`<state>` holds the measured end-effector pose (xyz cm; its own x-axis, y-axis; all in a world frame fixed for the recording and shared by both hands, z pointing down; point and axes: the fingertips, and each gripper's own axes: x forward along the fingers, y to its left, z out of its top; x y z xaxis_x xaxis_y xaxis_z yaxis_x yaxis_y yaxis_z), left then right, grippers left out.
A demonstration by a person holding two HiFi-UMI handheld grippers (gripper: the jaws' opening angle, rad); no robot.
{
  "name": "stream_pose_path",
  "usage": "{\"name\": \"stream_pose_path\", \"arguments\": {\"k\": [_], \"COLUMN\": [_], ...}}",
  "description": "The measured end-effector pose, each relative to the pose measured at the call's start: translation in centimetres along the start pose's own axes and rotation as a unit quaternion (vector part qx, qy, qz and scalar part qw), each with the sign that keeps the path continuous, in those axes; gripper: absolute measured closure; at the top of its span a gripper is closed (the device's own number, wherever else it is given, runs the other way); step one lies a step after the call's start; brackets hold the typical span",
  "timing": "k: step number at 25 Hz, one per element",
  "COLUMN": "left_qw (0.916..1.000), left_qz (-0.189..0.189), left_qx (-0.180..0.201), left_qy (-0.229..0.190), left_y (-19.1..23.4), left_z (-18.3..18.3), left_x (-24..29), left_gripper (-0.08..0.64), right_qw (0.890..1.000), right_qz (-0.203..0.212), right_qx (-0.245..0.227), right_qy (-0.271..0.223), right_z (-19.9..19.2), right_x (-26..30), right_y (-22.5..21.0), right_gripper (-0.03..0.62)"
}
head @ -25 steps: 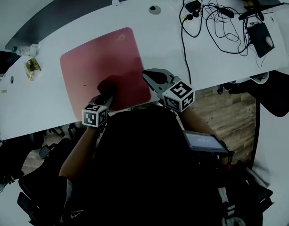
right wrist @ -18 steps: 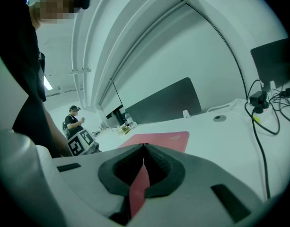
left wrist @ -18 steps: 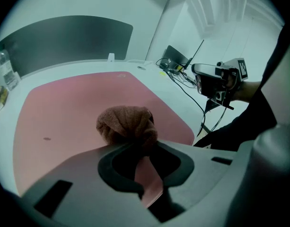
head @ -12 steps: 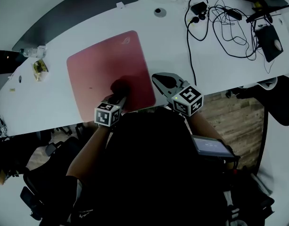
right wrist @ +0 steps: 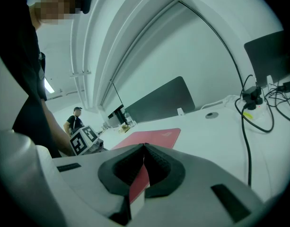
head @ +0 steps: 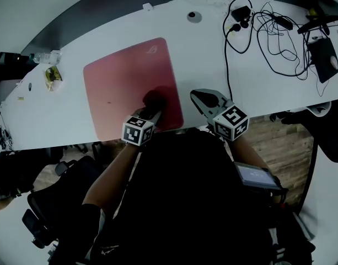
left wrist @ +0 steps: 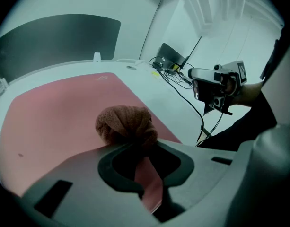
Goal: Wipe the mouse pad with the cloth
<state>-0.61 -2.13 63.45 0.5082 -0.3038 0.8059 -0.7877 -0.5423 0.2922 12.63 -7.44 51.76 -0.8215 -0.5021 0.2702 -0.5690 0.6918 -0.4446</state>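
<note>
A red mouse pad (head: 124, 87) lies flat on a white tabletop (head: 204, 51), left of centre, its near edge close to the tabletop's near edge. It looks almost square, so its long axis cannot be told. It sits slightly turned, with the corner that bears a faint logo pointing away and to the right. Over its near right part is a brown cloth (left wrist: 125, 123), bunched into a rounded wad with no clear long axis. It sticks forward, away from the person, out of the left tongs (head: 151, 114), which are clamped on its tail. The right tongs (head: 197, 95) are pressed together with nothing between them, just beside the pad's right edge and off the pad. Nothing pins the pad, so a firm stroke could slide it or ruck its near corner over the tabletop's edge. The wad, pinched at one end only, could tug loose under drag. A tangle of cables (head: 262, 26) lies well apart at far right.
</note>
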Motion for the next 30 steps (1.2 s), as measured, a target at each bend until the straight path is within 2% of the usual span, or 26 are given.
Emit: {"name": "stream_pose_path", "arguments": {"k": [11, 18, 20, 23, 25, 27, 30], "left_qw": [0.9992, 0.9966, 0.9942, 0.985, 0.9831, 0.9845, 0.9852], "left_qz": [-0.038, -0.083, -0.106, -0.148, -0.15, -0.14, -0.124], "left_qx": [0.0, 0.004, -0.009, -0.044, -0.045, -0.045, -0.073], "left_qy": [-0.007, 0.0, -0.018, -0.077, -0.095, -0.096, -0.092], "left_y": [-3.7, -6.6, -7.3, -8.3, -8.2, -7.2, -5.1], "left_z": [2.9, 4.0, 4.9, 8.1, 9.6, 10.1, 10.0], "left_x": [3.1, 3.9, 3.7, 2.1, 1.8, 2.4, 3.7], "left_gripper": [0.488, 0.488, 0.488, 0.491, 0.491, 0.491, 0.492], "right_qw": [1.0, 1.0, 1.0, 1.0, 0.999, 0.999, 0.998], "right_qz": [0.01, 0.012, 0.01, -0.005, -0.019, -0.03, -0.041], "right_qx": [-0.008, -0.007, -0.008, -0.008, -0.006, -0.003, 0.002], "right_qy": [0.002, -0.001, -0.009, -0.026, -0.034, -0.039, -0.041], "right_z": [0.0, 0.3, 0.7, 1.6, 2.0, 2.1, 2.1], "right_x": [-1.8, -2.3, -2.4, -2.8, -3.2, -3.7, -4.3], "right_y": [-1.8, -2.3, -2.5, -3.3, -4.0, -4.6, -4.9], "right_gripper": [0.566, 0.566, 0.566, 0.566, 0.566, 0.566, 0.566]}}
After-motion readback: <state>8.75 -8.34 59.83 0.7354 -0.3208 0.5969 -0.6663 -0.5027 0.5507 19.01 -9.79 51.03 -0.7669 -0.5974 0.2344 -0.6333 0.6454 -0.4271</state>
